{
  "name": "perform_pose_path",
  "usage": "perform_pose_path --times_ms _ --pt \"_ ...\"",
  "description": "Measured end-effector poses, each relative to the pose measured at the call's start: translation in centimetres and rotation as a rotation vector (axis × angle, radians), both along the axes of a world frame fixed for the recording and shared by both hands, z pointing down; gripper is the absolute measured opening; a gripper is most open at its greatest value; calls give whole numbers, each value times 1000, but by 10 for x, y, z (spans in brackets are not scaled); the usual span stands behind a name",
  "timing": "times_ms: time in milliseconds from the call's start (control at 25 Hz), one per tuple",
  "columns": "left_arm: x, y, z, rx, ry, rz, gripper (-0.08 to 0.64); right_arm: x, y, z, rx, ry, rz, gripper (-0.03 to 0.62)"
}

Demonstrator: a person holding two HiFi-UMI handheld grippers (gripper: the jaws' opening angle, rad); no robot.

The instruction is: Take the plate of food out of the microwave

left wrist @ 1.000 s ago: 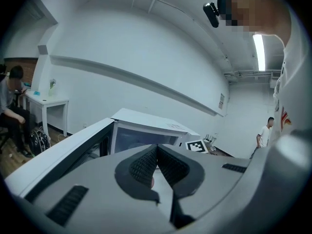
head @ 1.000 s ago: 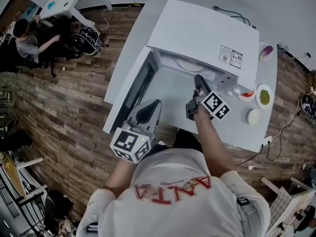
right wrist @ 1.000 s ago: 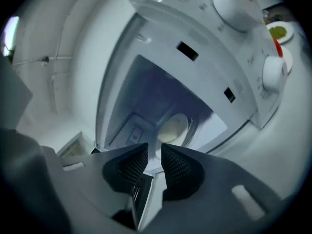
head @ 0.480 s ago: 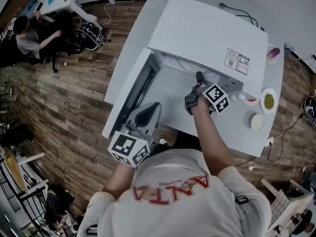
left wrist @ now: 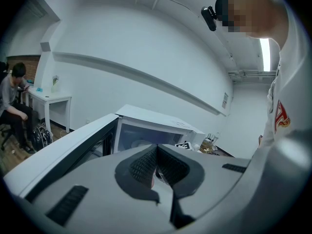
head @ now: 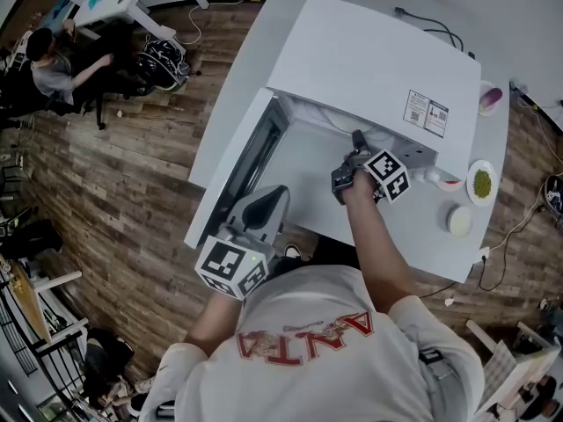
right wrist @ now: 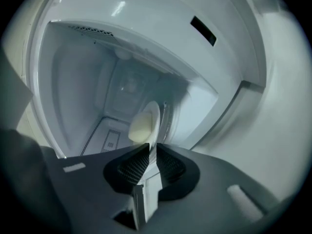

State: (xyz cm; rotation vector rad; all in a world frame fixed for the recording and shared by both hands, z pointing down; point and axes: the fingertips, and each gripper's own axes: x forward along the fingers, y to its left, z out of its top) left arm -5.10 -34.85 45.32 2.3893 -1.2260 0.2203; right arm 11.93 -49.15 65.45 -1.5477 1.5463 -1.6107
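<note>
My right hand-held gripper (head: pixel 356 137) reaches into the open white box-shaped microwave oven (head: pixel 369 60). Its jaws are closing on the rim of a round white plate (right wrist: pixel 152 118). The plate appears edge-on directly ahead of this gripper, and its rim fills the narrow gap between the pads. A pale yellow mound of food (right wrist: pixel 139 126) sits on the plate, just left of the jaws. The plate is inside the oven cavity. My left hand-held gripper (head: pixel 271 193) hangs outside, beside the swung-open microwave door (head: pixel 233 148), with its jaws pressed together and nothing between them. The oven sits on a white surface (head: pixel 413 227).
</note>
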Motion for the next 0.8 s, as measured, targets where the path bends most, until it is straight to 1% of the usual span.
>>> perform_pose_path --times_ms 240,320,480,600,800 --pt "1 2 0 -1 2 10 9 0 2 0 -9 -46 8 27" --pt "1 4 0 -1 4 14 9 -1 6 -1 -16 -69 10 25" --pt "0 5 0 3 2 20 9 -3 19 0 -26 -85 6 25" --pt "-3 5 0 5 -2 21 9 -4 23 1 -3 -92 7 25" --pt "-5 6 0 0 -5 18 9 -4 17 3 40 -140 20 41"
